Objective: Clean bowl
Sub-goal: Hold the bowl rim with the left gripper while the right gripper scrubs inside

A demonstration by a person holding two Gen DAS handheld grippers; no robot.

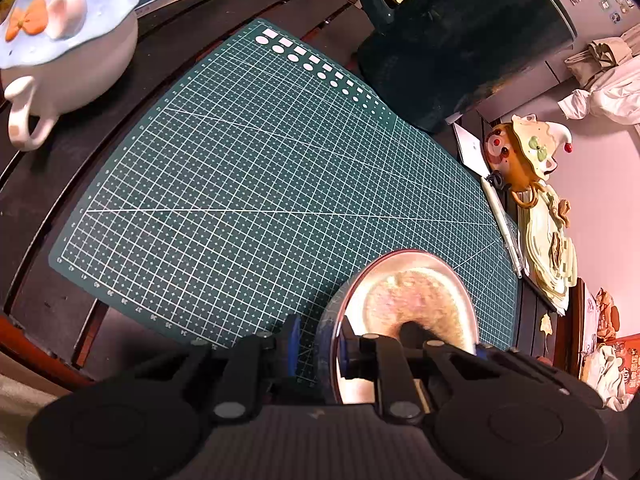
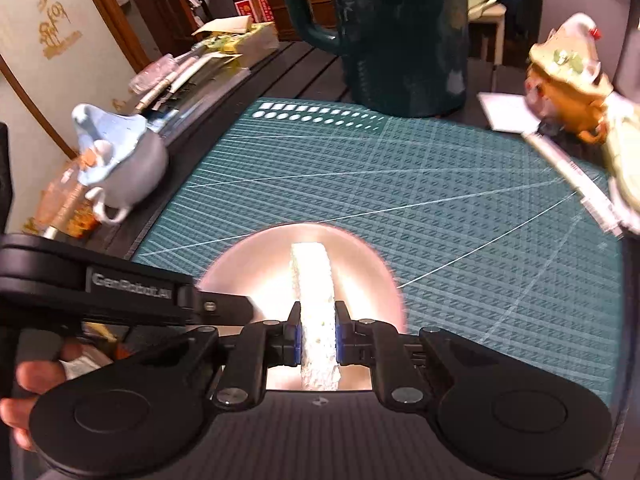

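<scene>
A shiny metal bowl (image 1: 404,254) (image 2: 360,280) sits on the near part of a green cutting mat (image 1: 248,184) (image 2: 460,208). My left gripper (image 1: 322,346) is shut on the bowl's near-left rim, one blue pad outside and one inside. In the right wrist view it reaches in from the left as a black arm (image 2: 236,306), with a hand (image 2: 36,380) behind it. My right gripper (image 2: 317,338) is shut on a white sponge (image 2: 314,280), which stands on edge down inside the bowl. In the left wrist view the sponge is a blurred pale patch (image 1: 424,296) in the bowl.
A white pot with a blue lid (image 1: 68,52) (image 2: 120,160) stands left of the mat. A tall dark green jug (image 1: 460,40) (image 2: 400,32) stands at the far edge. A brown pot with a cream lid (image 1: 520,152) (image 2: 568,80) and a pen (image 1: 504,224) lie on the right.
</scene>
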